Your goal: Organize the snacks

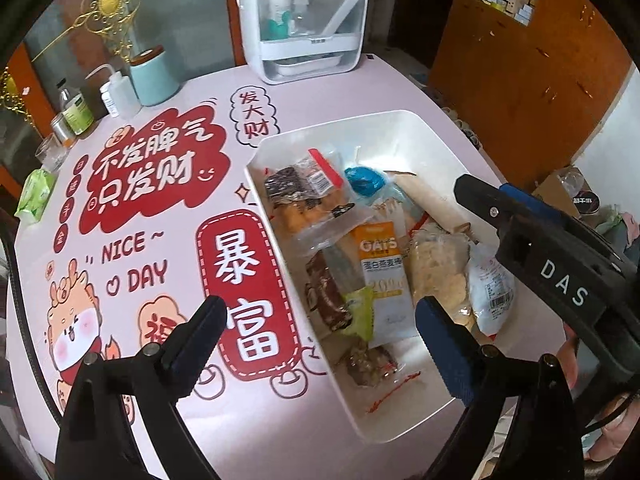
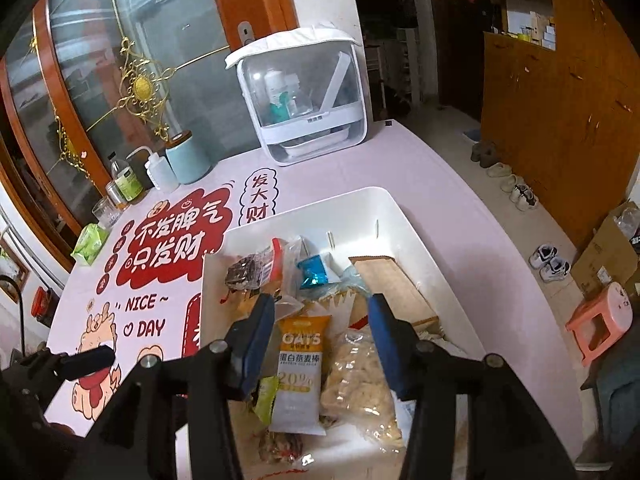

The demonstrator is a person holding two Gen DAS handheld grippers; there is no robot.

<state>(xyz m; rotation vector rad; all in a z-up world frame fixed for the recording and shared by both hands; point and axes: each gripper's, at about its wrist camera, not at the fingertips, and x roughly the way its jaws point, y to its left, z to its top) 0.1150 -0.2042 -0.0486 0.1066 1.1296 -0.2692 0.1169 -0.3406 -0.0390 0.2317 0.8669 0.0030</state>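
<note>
With the snack packets heaped in the white bin on the worktop, both the left gripper and right gripper hang empty, jaws wide, the right straddling the oat bar; sorting may be starting or finished.

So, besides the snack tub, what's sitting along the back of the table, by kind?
Bottles: 2, a green-label bottle and a white squeeze bottle
silver tin: 1
clear glass: 1
blue canister: 1
green packet: 1
white clear-fronted box: 1
Total: 7
</note>
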